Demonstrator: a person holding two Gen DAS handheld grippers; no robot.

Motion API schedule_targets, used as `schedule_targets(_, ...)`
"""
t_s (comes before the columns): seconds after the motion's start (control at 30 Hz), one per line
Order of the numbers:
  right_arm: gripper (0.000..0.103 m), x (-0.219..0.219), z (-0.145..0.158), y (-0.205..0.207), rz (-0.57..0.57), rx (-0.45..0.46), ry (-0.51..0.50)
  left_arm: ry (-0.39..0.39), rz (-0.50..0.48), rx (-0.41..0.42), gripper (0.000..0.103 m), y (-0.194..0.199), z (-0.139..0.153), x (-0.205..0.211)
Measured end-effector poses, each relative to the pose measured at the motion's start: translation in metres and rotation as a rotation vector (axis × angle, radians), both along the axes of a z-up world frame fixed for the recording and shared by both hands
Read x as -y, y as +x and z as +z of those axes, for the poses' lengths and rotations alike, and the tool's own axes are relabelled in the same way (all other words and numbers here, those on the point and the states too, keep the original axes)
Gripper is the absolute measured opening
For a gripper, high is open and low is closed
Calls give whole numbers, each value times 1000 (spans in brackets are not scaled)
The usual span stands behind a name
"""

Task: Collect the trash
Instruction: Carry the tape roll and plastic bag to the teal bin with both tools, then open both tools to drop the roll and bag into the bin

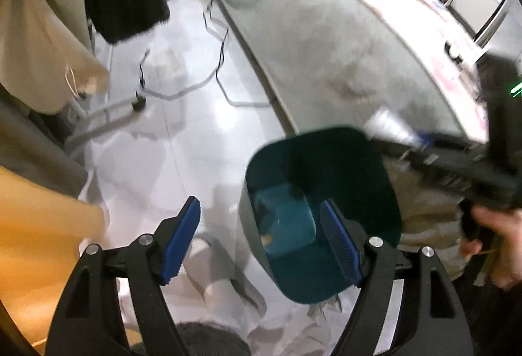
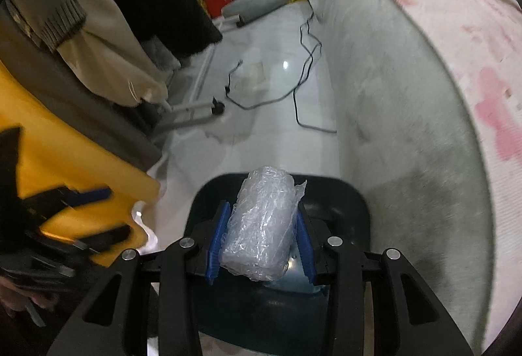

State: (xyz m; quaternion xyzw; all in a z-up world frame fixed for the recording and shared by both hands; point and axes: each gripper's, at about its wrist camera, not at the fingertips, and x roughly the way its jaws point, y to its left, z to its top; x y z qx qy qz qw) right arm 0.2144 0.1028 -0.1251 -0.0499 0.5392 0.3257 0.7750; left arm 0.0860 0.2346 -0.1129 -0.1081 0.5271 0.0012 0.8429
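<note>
Two pads (image 2: 218, 241) clamp plastic wad (image 2: 261, 225) above bin rim (image 2: 359, 202).

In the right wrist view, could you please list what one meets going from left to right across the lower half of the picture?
Left gripper against the yellow sheet → white floor → dark bin, with the plastic wrap bundle held above it in the right gripper → grey bed side.

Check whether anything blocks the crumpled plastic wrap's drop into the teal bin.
Nothing visible does. The right gripper holds the plastic wrap bundle above the open teal bin; the left gripper is open, beside the rim.
</note>
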Motion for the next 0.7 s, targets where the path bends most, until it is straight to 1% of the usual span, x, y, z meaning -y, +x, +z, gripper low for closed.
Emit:
schedule_targets(0.13,40,-3,-18,-2,7,-29,-43,34,-1,100,78,-6,24,0)
schedule_targets(0.33,40,-6,-44,-2,5,-70,-113,74,-21,235,77,-16,51,0)
schedule_targets(0.4,40,-8,-51,-5,15,-78,-136,80,-22,263,77,-19,55,-2)
schedule_targets(0.5,40,-12,-61,-9,30,-95,-171,71,-15,282,70,-23,59,-8)
schedule_targets(0.57,41,-13,-68,-13,35,-107,-198,82,-5,289,66,-24,62,-11)
schedule_targets(0.67,43,-15,-76,-16,40,-122,-227,97,4,320,66,-27,71,-13)
schedule_targets(0.7,46,-15,-77,-17,42,-123,-232,98,6,330,66,-28,74,-12)
